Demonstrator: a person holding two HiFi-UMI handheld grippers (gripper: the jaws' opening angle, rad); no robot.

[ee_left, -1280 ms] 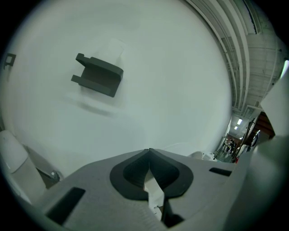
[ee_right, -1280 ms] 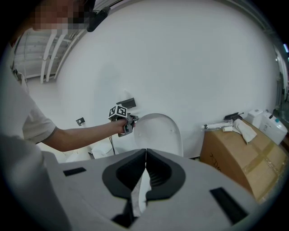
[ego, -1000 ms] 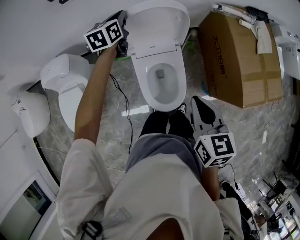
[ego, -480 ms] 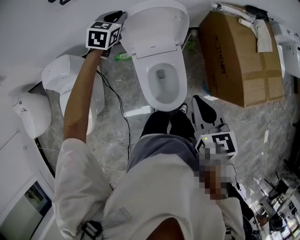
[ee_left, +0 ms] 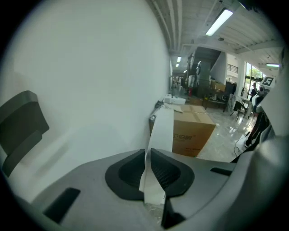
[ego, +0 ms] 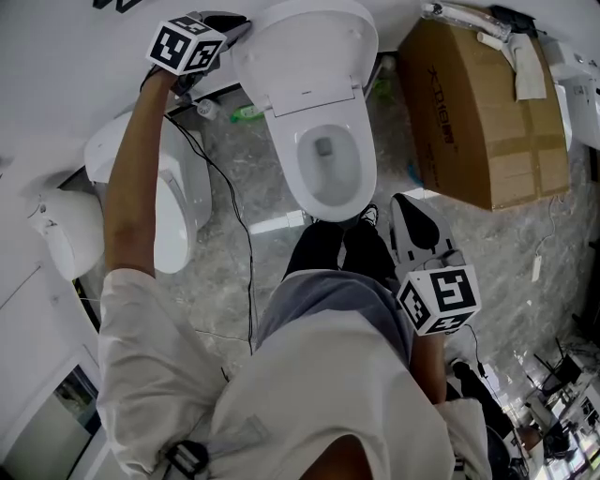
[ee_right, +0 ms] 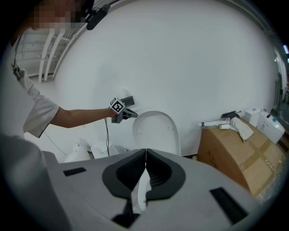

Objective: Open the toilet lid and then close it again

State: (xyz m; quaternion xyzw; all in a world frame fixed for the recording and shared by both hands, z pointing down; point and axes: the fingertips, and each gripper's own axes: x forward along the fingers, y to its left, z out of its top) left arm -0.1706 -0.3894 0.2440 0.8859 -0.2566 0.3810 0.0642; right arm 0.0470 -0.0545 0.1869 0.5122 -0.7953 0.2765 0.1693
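**Your outfit and gear**

You wear a white short-sleeved T-shirt (ego: 309,394), grey shorts (ego: 319,295) and black legwear (ego: 323,248). Your left gripper (ego: 225,23) and right gripper (ego: 405,214) are grey. Each carries a white cube (ego: 438,298) with black square markers. A thin black cable (ego: 250,281) hangs from the left one.

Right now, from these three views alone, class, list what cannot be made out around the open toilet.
Contact: left gripper view shows the toilet lid edge-on past the shut left gripper; head view is too small to tell touching.
Toilet base: head view, hidden under the bowl and the person's legs; right gripper view, hidden by the right gripper.
Cardboard box print: too small in every view.
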